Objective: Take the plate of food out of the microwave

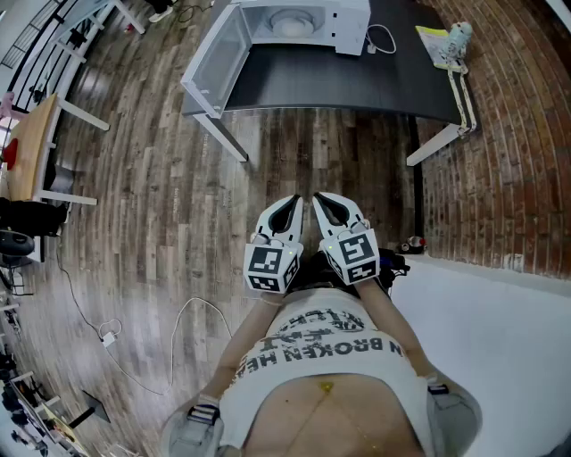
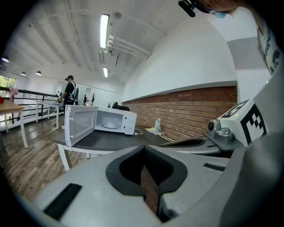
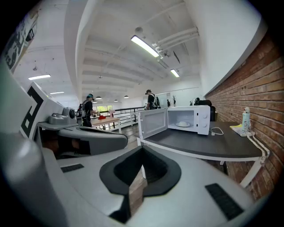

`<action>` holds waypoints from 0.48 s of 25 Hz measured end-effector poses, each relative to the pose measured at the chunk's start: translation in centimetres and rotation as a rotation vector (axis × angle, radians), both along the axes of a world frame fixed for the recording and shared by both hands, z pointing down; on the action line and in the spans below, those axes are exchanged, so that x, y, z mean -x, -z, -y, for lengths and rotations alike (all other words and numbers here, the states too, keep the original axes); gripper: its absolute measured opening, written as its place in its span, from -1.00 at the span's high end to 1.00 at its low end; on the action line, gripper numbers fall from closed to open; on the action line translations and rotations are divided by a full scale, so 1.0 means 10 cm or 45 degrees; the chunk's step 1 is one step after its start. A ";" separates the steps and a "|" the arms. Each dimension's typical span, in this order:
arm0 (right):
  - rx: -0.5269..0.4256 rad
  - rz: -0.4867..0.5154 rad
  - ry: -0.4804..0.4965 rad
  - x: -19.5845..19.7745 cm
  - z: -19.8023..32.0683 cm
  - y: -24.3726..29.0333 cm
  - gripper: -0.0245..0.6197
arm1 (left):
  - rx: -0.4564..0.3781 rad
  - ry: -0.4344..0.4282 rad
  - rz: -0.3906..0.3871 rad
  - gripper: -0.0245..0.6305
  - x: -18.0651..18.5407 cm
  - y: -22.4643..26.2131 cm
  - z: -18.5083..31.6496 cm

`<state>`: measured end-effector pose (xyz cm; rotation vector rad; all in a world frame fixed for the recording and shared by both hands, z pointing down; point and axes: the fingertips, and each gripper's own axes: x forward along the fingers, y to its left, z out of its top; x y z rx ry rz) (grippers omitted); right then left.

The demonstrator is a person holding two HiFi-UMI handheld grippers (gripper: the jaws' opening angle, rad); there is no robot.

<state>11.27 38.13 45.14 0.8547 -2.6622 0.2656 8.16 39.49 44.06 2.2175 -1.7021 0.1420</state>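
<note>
A white microwave stands on a dark table far ahead of me, its door swung wide open to the left. Inside lies a white plate with pale food; the plate also shows in the left gripper view, and the plate in the right gripper view. My left gripper and right gripper are held side by side close to my body, over the wooden floor and well short of the table. Both are shut and empty, as seen at the left gripper and the right gripper.
A white bottle on yellow paper and a white cable lie on the table to the right of the microwave. A brick wall runs along the right. A wooden table stands at the left. A person stands far behind.
</note>
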 end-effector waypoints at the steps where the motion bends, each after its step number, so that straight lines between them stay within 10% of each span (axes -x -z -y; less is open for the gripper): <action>1: -0.002 0.006 0.007 0.01 0.00 0.01 0.90 | -0.002 0.000 0.000 0.91 0.00 0.00 0.00; 12: 0.071 0.096 0.011 -0.15 0.12 -0.02 0.90 | -0.024 -0.023 -0.085 0.91 -0.19 0.00 0.09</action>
